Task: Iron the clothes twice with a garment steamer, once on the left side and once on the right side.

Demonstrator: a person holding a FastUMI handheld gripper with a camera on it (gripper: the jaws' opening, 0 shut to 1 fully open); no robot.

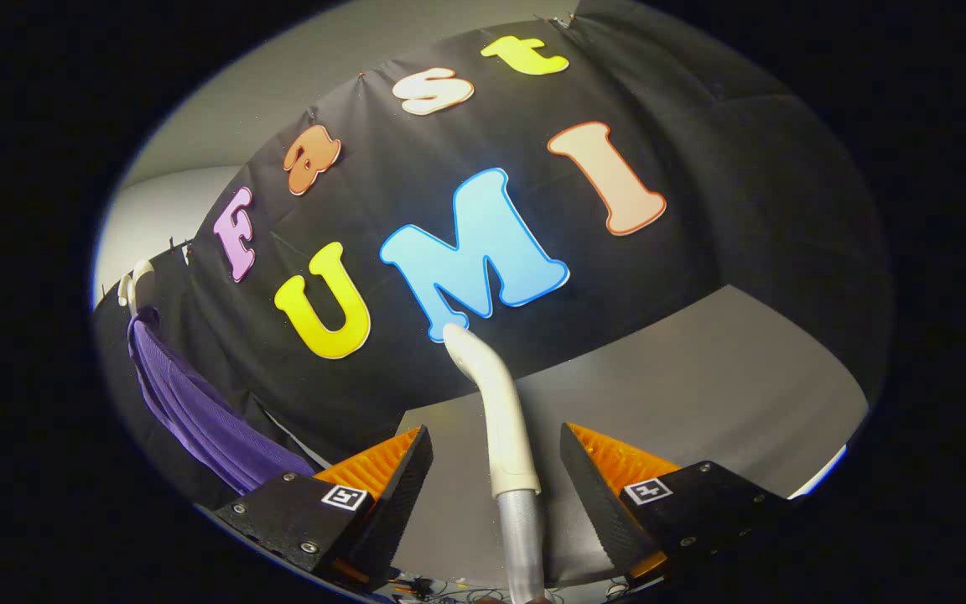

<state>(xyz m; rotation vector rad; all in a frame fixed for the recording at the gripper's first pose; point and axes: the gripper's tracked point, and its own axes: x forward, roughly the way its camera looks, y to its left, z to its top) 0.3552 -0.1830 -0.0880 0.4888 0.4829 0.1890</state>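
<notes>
Right, steamer wand [500,403] stands between the gripper [495,478] fingers, which are spread w/ gaps both sides, not touching. Looks light, rigid, smooth plastic, prob slippery; grab mid-handle above the ribbed hose [523,537]. Purple garment [198,411] hangs far left, soft and floppy. Grey table [701,394] beyond, booth wall behind.

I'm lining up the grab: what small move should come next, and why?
Probably close the tool on the steamer handle. The handle stands between the open fingers, with a gap on each side, and the purple garment hangs off to the left, unsteamed.
</notes>
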